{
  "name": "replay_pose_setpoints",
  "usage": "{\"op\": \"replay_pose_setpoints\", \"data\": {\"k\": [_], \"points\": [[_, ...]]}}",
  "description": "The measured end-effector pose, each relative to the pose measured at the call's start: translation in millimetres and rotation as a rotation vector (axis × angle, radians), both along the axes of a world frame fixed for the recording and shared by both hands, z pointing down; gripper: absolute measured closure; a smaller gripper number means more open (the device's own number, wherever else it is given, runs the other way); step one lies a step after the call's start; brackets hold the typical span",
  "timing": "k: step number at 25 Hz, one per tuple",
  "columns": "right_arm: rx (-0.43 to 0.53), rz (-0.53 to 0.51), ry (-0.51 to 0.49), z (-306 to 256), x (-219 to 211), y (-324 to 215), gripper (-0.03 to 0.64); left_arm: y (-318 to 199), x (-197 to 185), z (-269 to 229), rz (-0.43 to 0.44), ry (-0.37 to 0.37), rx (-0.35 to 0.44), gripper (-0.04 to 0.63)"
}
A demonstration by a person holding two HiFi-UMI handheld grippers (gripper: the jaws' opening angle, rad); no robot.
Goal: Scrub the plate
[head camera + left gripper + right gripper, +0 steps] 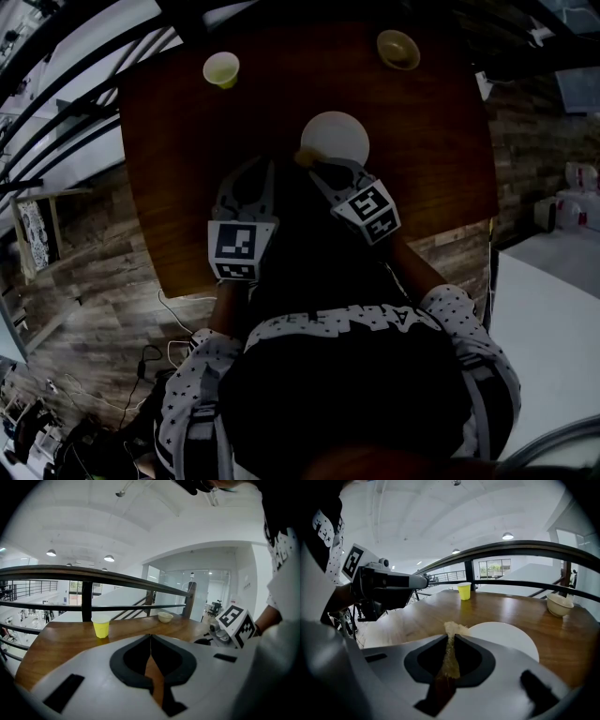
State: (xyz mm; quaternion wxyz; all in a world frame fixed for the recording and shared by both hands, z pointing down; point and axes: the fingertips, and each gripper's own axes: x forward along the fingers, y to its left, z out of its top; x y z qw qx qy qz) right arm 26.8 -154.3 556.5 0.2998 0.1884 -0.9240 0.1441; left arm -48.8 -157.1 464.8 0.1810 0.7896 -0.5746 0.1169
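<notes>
A round white plate point(335, 136) lies on the dark wooden table point(187, 159), just beyond both grippers. My right gripper point(451, 638) is shut on a thin tan sponge point(452, 629); the sponge's tip pokes out at the plate's point(506, 637) near left edge. From above, the sponge point(305, 157) shows as a small tan spot at the plate's rim, in front of the right gripper point(323, 171). My left gripper point(150, 637) is shut with nothing in it and hovers over bare table to the left of the plate, alongside the right one point(251, 186).
A yellow cup point(221, 68) stands at the far left of the table and a cream bowl point(397, 49) at the far right. A dark railing point(93, 576) runs behind the table's far edge. The person's body covers the near edge.
</notes>
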Motion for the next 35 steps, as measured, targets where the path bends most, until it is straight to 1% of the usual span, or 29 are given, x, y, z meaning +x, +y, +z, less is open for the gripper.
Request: {"op": "replay_pose_setpoints", "data": {"k": [9,13,25,35], "points": [[0.011,-0.018,0.005,0.2,-1.6,3.6,0.568,0.7,-0.6,2.4,0.002,0.011,-0.002,0.581],[0.036,-0.011,-0.013,-7.5,-2.3,-0.6,0.568,0.0,-1.6,1.5,0.000,0.015,-0.003,0.581],[0.129,0.092,-0.021,-23.0,5.2,-61.0,0.568,5.2,-10.1,2.0,-0.019,0.012,-0.010,0.581],[0.135,0.133,0.015,-7.0,12.5,-90.3,0.568,15.6,-10.0,2.0,-0.028,0.002,-0.007,0.581]]}}
